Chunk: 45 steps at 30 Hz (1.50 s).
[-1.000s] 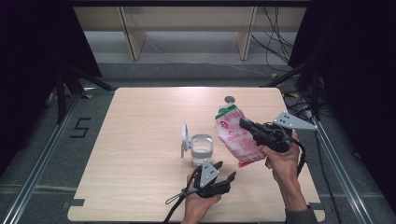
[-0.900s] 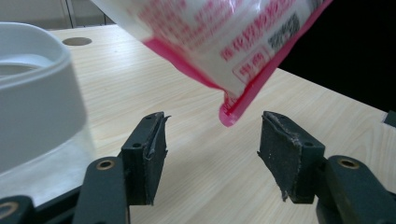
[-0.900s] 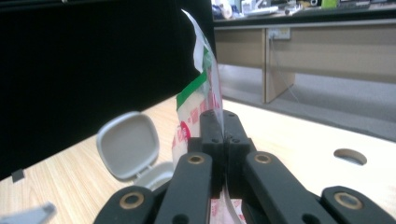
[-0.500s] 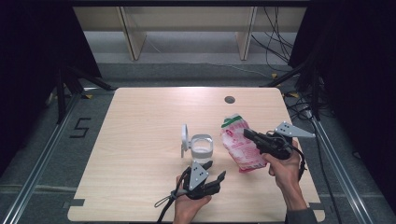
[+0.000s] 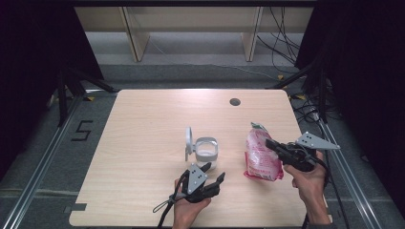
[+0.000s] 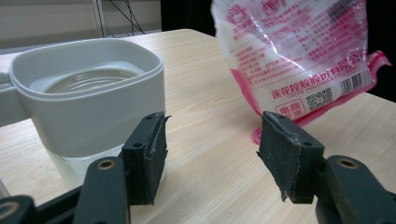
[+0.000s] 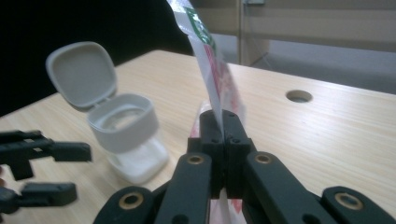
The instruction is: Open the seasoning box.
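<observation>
- Landmark: white jar (image 5: 206, 151) with hinged lid (image 5: 189, 141) flipped open, standing near the middle of the table (image 5: 143, 143); white contents low in the clear body
- Pink-and-white bag (image 5: 261, 155) now sits right of the jar, well apart from it, bottom edge down on the wood; a second ago it was raised and tilted just beside the jar's mouth
- Right gripper (image 5: 273, 145) clenched on the bag's side, thin plastic pinched flat between its closed jaws; same pinch seen in the right gripper view (image 7: 219, 122)
- That hand has come down and away to the right of the jar, carrying the bag along
- Left gripper (image 5: 212, 171) just in front of the jar, jaws spread, grasping nothing; in the left gripper view the jar sits beside one jaw, not between the two
- Left hand has drifted only slightly
- Reading: pouring looks finished, bag being parked; likely next is letting go of the bag and closing the lid, for which the left gripper seems well placed
</observation>
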Motion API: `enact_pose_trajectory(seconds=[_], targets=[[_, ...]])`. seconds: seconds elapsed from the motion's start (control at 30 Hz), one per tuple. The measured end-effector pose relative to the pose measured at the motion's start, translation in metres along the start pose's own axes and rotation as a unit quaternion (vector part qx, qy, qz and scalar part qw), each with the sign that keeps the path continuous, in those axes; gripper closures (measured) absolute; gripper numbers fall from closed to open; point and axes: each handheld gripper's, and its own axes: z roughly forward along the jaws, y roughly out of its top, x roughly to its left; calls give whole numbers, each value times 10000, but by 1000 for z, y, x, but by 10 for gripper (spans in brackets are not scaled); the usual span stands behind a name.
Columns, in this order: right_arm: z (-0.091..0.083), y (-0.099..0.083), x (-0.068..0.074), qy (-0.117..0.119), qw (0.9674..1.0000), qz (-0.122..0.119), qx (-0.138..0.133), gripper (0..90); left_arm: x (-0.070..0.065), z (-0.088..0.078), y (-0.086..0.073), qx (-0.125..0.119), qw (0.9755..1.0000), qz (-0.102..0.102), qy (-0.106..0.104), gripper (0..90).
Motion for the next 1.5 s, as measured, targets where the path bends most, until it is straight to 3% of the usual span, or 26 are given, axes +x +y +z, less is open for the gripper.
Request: enact_pose_trajectory(seconds=[0.03, 0.07, 0.23, 0.27, 0.33, 0.4, 0.47, 0.5, 0.53, 0.57, 0.77, 0.83, 0.87, 0.93, 0.97, 1.0, 1.07, 1.1, 1.17, 1.27, 1.33, 1.37, 1.43, 1.47, 1.5], targets=[[0, 0, 0, 0, 10000, 0, 0, 900, -1, 0, -1, -14, 9999, -159, 28, 409], [-3, -3, -2, -116, 9999, 113, 60, 900, 0, 0, -1, -6, 9998, -173, 40, 410], [-5, -8, -11, -220, 9997, 95, 56, 900, 0, -1, 0, -33, 9998, -178, 48, 411], [-5, -10, -15, -298, 9995, -17, 127, 900, 0, -2, 0, -22, 9999, -148, 62, 411], [-4, -11, -14, -391, 9990, 83, 214, 900, 1, -1, 0, -93, 9998, -172, 43, 411], [-2, -12, -15, -423, 9987, -87, 257, 900, 2, -3, 1, -47, 10000, -51, 32, 414], [-1, -13, -13, -484, 9981, -63, 368, 900, 3, -3, 1, -37, 10000, -42, 36, 414], [0, -13, -13, -452, 9983, -80, 366, 900, 3, -4, 0, -23, 9999, -140, 70, 414], [1, -13, -17, -520, 9976, -323, 308, 900, 3, -4, 0, -24, 9998, -147, 88, 414], [2, -15, -14, -515, 9980, -120, 333, 900, 3, -4, 0, -30, 9998, -154, 88, 413], [4, -20, -21, -636, 9966, -216, 478, 900, 6, -4, 0, -91, 9997, -184, 105, 414], [4, -21, -21, -661, 9965, -179, 480, 900, 7, -5, 0, -86, 9999, -95, 102, 414], [5, -23, -20, -701, 9956, -42, 617, 900, 7, -5, 0, -77, 9999, -65, 90, 414], [7, -23, -22, -700, 9955, -157, 620, 900, 8, -6, 0, -47, 9999, -9, 117, 414], [8, -25, -19, -785, 9941, -51, 748, 900, 8, -7, 0, -37, 9999, -48, 133, 417], [9, -26, -20, -794, 9939, -137, 747, 900, 9, -8, 0, -45, 9999, -22, 129, 417], [10, -26, -20, -800, 9939, -84, 754, 900, 10, -8, -1, -34, 9999, -9, 130, 416], [11, -28, -22, -896, 9921, -199, 855, 899, 10, -8, -1, -19, 9999, 0, 123, 415], [13, -29, -20, -979, 9909, -110, 913, 898, 12, -9, -2, 25, 10000, -49, 54, 414], [13, -31, -21, -1011, 9903, -75, 951, 897, 13, -9, -2, -16, 10000, -23, 59, 413], [14, -33, -26, -1025, 9901, -202, 936, 894, 15, -11, -1, -11, 9999, -47, 113, 412], [14, -35, -25, -1078, 9896, -91, 951, 892, 16, -11, -1, -42, 9999, -45, 125, 411], [15, -36, -26, -1109, 9888, -56, 995, 889, 17, -12, -1, -45, 9999, -62, 123, 411], [15, -36, -29, -1110, 9888, -151, 985, 888, 17, -13, -1, -22, 9999, -74, 145, 411], [14, -37, -27, -1119, 9889, -57, 973, 887, 18, -13, -1, -18, 9999, -49, 159, 411]])
